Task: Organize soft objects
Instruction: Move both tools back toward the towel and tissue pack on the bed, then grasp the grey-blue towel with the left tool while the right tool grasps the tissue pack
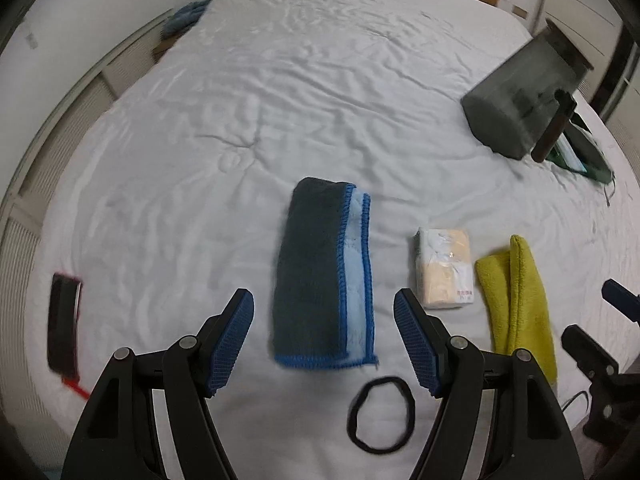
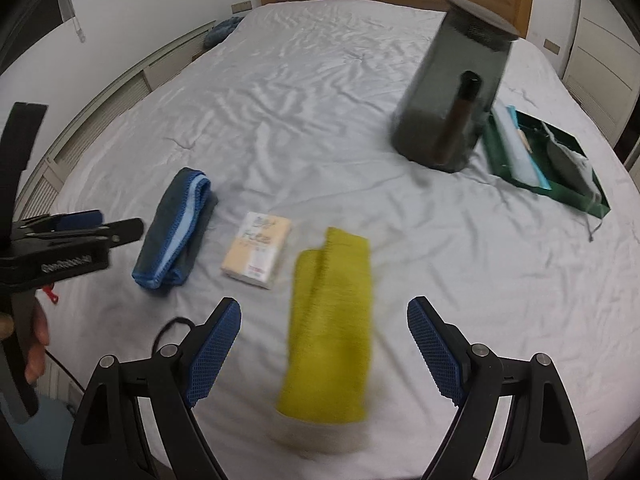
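A wrinkled white sheet covers the bed (image 1: 320, 92), which carries everything here. Near its near edge lie three soft things in a row. The dark grey towel (image 1: 320, 276) is folded into a long rectangle, plush, with bright blue stitched hems and a pale blue inner face showing along one side. Just beside it is a small tissue pack (image 1: 444, 268), a soft cream block in crinkled clear wrap. Next comes the yellow-green cloth (image 2: 332, 328), fleecy and folded lengthwise, blurred at its near end. A thin black hair band (image 1: 382, 414) lies in a loop close to the near edge, before the towel.

Toward the far right corner stands a tall dark grey bin (image 2: 452, 92), smoky and translucent, with a flat lid and a brown handle on its side. Just beside it is a shallow green tray (image 2: 592, 196) holding a pale blue-white folded piece and a grey rounded thing; what they are I cannot tell.

The left gripper (image 1: 324, 344) has its blue-padded fingers spread on either side of the towel's near end, not touching it. The right gripper (image 2: 324, 352) is likewise spread wide, either side of the yellow-green cloth, holding nothing.
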Available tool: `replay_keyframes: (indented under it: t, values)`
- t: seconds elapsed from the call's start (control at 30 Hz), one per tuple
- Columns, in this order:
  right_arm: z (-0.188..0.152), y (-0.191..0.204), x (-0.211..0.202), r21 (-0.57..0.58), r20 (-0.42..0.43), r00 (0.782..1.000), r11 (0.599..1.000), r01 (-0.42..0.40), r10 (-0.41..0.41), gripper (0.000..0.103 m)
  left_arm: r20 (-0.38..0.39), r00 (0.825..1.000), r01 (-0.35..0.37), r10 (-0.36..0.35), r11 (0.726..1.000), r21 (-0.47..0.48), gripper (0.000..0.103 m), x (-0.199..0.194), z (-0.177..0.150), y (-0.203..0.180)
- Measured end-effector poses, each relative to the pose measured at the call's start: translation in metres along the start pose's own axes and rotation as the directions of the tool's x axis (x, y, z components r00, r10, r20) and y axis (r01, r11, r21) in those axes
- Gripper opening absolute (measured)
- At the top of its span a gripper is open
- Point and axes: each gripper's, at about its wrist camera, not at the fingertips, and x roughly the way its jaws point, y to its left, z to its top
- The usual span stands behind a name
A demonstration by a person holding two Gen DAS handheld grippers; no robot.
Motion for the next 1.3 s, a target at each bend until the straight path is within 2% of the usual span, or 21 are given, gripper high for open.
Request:
replay_keyframes:
  t: [0.1, 0.23, 0.63, 0.87, 1.17, 1.3]
  values:
    - [0.0, 0.006, 0.011, 0.013, 0.012, 1.0, 1.0, 0.001, -0.001, 0.086, -0.022, 0.999, 0.035, -0.035, 0.999, 0.029, 0.067, 0.014, 0.003, -0.002]
    - [0.0, 0.017, 0.031, 0.022, 0.02, 1.0, 1.0, 0.006, -0.006, 0.086, -0.045, 0.998, 0.041, -0.039, 0.997, 0.058, 0.067, 0.038, 0.007, -0.005]
    - [0.016, 0.039, 0.084, 0.017, 0.029, 1.0, 1.0, 0.001, -0.001, 0.084, -0.119, 0.991, 0.062, -0.058, 0.998, 0.033, 0.067, 0.084, 0.011, 0.012]
    - [0.025, 0.054, 0.113, -0.002, 0.001, 1.0, 1.0, -0.003, 0.003, 0.082, -0.157, 0.986, 0.057, -0.055, 0.998, 0.011, 0.067, 0.102, 0.009, 0.029]
    - [0.034, 0.053, 0.16, 0.011, -0.06, 0.998, 1.0, 0.017, -0.016, 0.079, -0.146, 0.987, 0.069, -0.064, 0.997, 0.029, 0.067, 0.105, 0.007, 0.033]
    - [0.034, 0.054, 0.175, 0.021, -0.089, 0.996, 1.0, 0.016, -0.014, 0.074, -0.153, 0.986, 0.067, -0.062, 0.997, 0.03, 0.067, 0.106, 0.007, 0.035]
